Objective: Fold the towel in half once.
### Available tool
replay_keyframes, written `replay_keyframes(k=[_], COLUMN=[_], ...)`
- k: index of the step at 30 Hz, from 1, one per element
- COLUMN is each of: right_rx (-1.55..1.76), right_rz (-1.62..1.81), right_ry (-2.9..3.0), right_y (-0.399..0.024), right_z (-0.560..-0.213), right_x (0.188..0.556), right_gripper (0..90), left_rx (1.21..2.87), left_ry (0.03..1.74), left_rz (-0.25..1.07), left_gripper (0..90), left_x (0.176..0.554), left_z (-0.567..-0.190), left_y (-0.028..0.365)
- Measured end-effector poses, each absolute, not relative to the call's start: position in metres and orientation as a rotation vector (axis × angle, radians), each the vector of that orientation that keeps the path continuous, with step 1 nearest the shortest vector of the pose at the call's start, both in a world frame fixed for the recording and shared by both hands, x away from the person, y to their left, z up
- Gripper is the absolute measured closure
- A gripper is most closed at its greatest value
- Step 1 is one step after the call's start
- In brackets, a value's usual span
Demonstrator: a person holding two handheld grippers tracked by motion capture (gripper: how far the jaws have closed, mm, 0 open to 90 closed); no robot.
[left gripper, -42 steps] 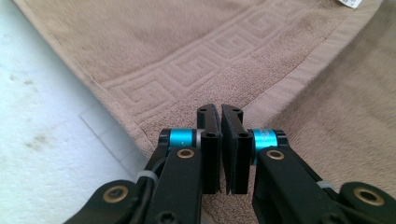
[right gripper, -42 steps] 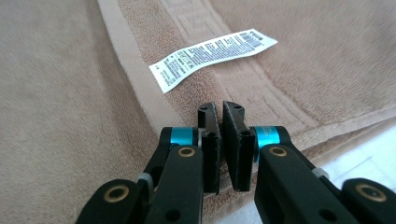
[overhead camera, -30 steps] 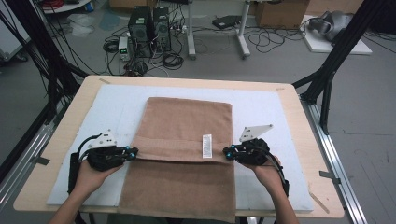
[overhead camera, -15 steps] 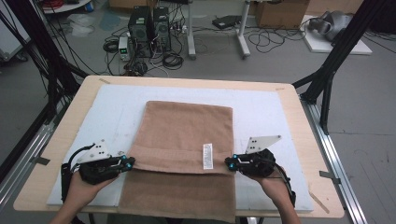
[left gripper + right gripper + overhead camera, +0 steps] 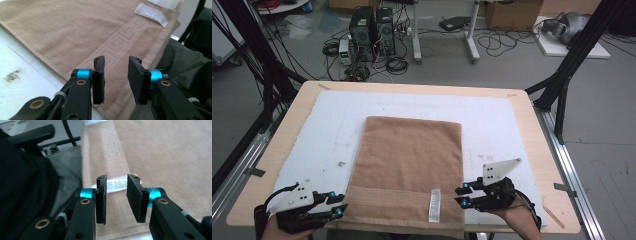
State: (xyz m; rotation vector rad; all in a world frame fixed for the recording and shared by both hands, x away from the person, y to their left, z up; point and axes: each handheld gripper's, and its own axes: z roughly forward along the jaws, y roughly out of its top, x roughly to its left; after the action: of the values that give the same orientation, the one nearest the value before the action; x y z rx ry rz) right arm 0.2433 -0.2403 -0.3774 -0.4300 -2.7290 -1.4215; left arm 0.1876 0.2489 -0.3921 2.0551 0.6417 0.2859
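We note a tan terry-cloth towel (image 5: 409,165) flat on the white mat (image 5: 502,120), its near hem at the table's front edge, white care label (image 5: 434,205) up. Left gripper (image 5: 339,205) and right gripper (image 5: 460,195) flank that hem, jaws apart, holding nothing.

Wooden table (image 5: 539,150); white mat (image 5: 492,125) on it, brown towel (image 5: 412,155) atop.

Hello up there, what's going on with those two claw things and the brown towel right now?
Left hand-held gripper open at towel's near left edge. Right hand-held gripper open at near right edge, by white label. Towel flat on white mat, near end overhanging table. Nothing blocking.
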Motion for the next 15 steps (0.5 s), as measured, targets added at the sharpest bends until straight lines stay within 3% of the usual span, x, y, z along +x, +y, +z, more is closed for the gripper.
replay_keyframes(k=[15], right_rx=[-0.805], right_rz=[-1.354], right_ry=[-2.861], right_y=[-0.239], right_z=[-0.393], right_x=[0.330], right_gripper=[56.9], left_rx=[2.004], left_ry=[0.728], left_rz=[0.397], left_gripper=[53.5], left_x=[0.281], left_z=[-0.399], left_y=[0.218])
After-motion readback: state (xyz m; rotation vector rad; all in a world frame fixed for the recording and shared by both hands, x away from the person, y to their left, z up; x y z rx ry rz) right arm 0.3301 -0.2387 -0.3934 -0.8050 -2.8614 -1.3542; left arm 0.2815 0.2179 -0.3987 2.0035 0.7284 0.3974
